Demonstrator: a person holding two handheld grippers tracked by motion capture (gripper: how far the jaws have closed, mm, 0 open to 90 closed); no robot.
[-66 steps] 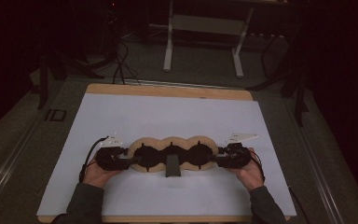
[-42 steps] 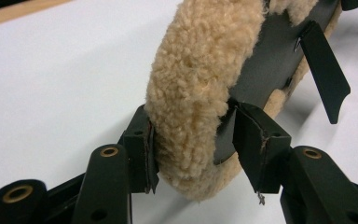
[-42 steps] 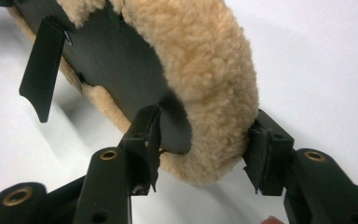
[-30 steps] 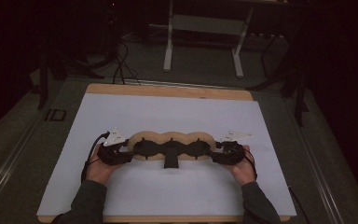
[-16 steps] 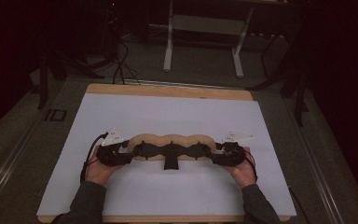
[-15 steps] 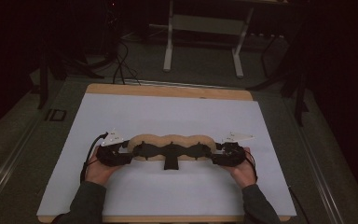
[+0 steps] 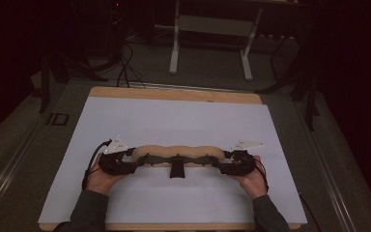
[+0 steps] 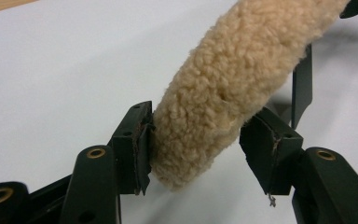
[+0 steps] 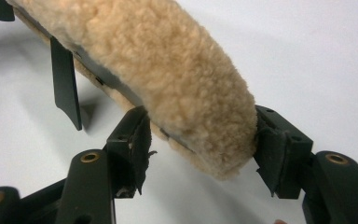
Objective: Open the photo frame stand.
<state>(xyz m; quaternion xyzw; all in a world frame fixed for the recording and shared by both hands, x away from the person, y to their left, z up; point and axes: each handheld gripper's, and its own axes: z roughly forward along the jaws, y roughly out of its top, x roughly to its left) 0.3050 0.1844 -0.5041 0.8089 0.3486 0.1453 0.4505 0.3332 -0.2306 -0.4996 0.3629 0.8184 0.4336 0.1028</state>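
A: Where's the fleecy tan pad [image 7: 178, 152]?

B: Stretched between the two tools, held above the white sheet [image 7: 183, 121]. A black strap [image 7: 177, 166] hangs from its middle.

A: And the tools?

B: The left gripper [image 8: 193, 144] is clamped on one end, the right gripper [image 9: 203, 147] on the other, jaws pressing the fleece.

A: The surface?

B: The sheet covers a wooden tabletop [image 7: 174, 94], bare along the far edge.

A: Beyond the tools?

B: A dim room: grey floor, a white stand [image 7: 211, 29], dark cables [image 7: 125, 67].
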